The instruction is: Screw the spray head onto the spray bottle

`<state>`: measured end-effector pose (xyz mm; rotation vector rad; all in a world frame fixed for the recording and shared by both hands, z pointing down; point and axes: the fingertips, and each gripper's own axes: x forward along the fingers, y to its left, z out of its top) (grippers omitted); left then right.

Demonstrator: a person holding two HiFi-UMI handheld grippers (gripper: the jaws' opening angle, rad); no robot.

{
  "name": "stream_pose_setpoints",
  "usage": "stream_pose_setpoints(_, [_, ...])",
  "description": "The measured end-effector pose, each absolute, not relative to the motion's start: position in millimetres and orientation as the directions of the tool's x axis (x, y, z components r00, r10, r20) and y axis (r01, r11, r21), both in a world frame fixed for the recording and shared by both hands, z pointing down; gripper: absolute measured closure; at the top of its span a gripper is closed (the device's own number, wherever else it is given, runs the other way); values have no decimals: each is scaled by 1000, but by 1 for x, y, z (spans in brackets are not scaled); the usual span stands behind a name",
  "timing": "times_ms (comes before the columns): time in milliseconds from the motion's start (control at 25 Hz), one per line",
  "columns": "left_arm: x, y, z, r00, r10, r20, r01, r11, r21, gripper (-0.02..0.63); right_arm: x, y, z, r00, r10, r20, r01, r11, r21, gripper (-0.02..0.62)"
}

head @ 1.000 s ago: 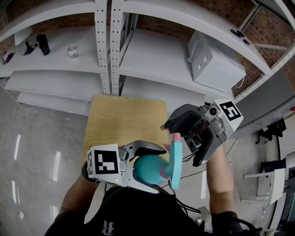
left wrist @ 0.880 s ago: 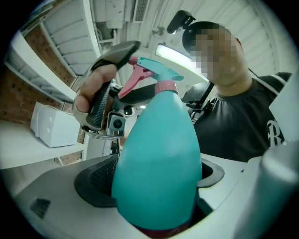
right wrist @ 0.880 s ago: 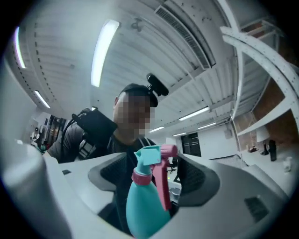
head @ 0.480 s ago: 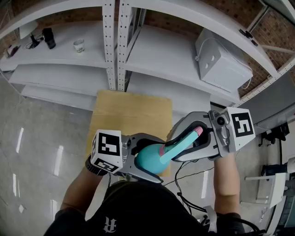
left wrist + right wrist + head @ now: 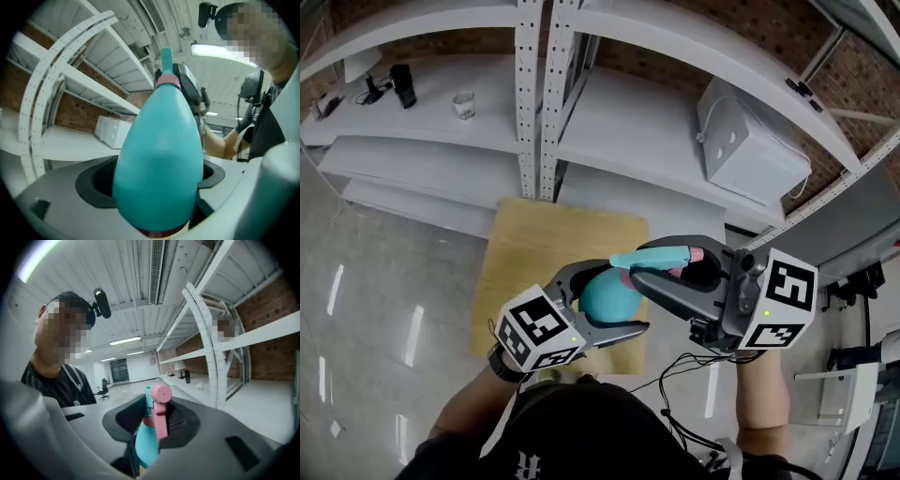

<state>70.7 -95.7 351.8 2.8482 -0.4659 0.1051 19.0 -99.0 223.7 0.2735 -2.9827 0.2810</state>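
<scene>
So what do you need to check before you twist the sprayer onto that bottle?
1. Is the left gripper shut firmly on the spray bottle? ok.
2. Does the right gripper have the spray head? Its jaws have just been closing, with the head between them: ok.
3. Is the pink collar sitting on top of the bottle's neck? ok.
4. Is the collar already screwed tight? cannot tell.
</scene>
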Motion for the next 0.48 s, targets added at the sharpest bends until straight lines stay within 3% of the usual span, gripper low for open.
stream_pose_setpoints(200, [63,-134,374,814,-550,188,-580,-787,209,140,23,-131,242,-848,-493,193,-518,849,-107,503])
stream_pose_setpoints(400, [62,-145,375,794,-580,180,-607,-766,211,140,28,-138,244,-798,-577,175,-600,786,-145,501])
stream_pose_setpoints(480, [62,-147,374,796,-581,169,-605,-766,219,140,31,-135,243,-795,-582,169,-605,781,-154,467])
